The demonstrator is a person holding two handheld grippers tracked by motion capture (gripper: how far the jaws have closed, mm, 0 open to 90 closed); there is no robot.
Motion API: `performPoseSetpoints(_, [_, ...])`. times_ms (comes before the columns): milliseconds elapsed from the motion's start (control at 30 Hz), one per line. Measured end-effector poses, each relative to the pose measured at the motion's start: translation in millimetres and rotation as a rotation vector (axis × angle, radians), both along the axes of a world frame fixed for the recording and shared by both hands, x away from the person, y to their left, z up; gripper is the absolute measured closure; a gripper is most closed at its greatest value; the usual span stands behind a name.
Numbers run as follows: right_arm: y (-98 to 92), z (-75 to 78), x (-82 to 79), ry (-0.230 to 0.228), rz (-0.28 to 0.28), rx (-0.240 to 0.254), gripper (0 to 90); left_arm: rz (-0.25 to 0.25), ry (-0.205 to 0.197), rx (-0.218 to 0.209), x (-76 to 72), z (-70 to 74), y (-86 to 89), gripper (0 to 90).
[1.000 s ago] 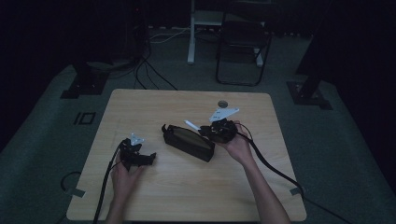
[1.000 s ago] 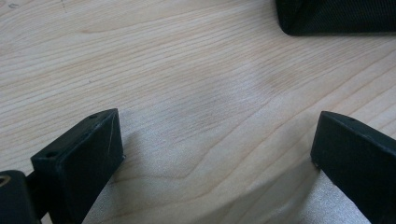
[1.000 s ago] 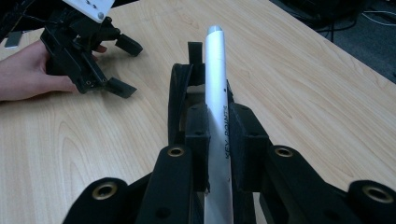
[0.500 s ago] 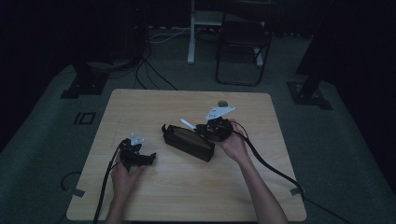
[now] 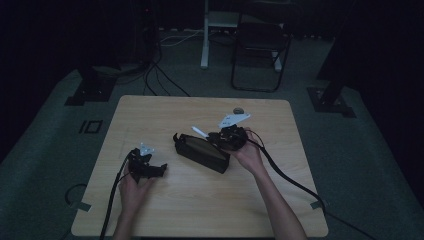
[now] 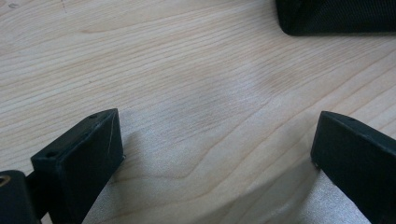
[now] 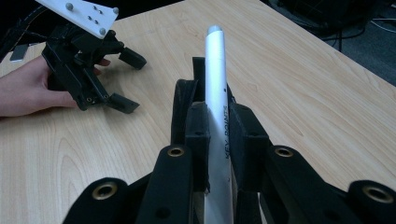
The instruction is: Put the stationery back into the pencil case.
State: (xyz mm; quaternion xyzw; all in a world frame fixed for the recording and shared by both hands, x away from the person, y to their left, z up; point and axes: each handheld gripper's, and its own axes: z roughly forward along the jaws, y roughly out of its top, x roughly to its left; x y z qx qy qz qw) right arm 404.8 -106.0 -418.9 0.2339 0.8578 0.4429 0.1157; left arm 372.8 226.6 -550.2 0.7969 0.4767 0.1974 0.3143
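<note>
A black fabric pencil case lies slantwise at the middle of the wooden table, its zip end gaping under my right gripper. My right gripper is shut on a silver-white pen that points forward over the case; the pen's tip sticks out past the jaws. My left gripper rests low on the table to the left of the case, open, with bare wood between its jaws. The case's corner shows far ahead of the left gripper. The left gripper also appears in the right gripper view.
A small round object lies near the table's far edge. On the floor beyond the table stand a dark chair, a white post and black stands with cables. A cable trails from the right gripper off the table.
My right gripper with the pen has drifted slightly left and forward over the case. The left gripper has stayed still.
</note>
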Motion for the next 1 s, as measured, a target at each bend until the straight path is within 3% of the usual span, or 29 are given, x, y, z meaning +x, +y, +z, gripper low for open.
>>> performPoseSetpoints(367, [2.9, -3.8, 2.8, -0.008, 0.004, 0.022, 79.0, 0.0, 0.0, 0.0, 0.0, 0.0, 0.0, 2.5])
performPoseSetpoints(1000, [7.8, -13.0, 10.2, -0.001, 0.003, 0.02, 79.1, 0.0, 0.0, 0.0, 0.0, 0.0, 0.0, 2.5])
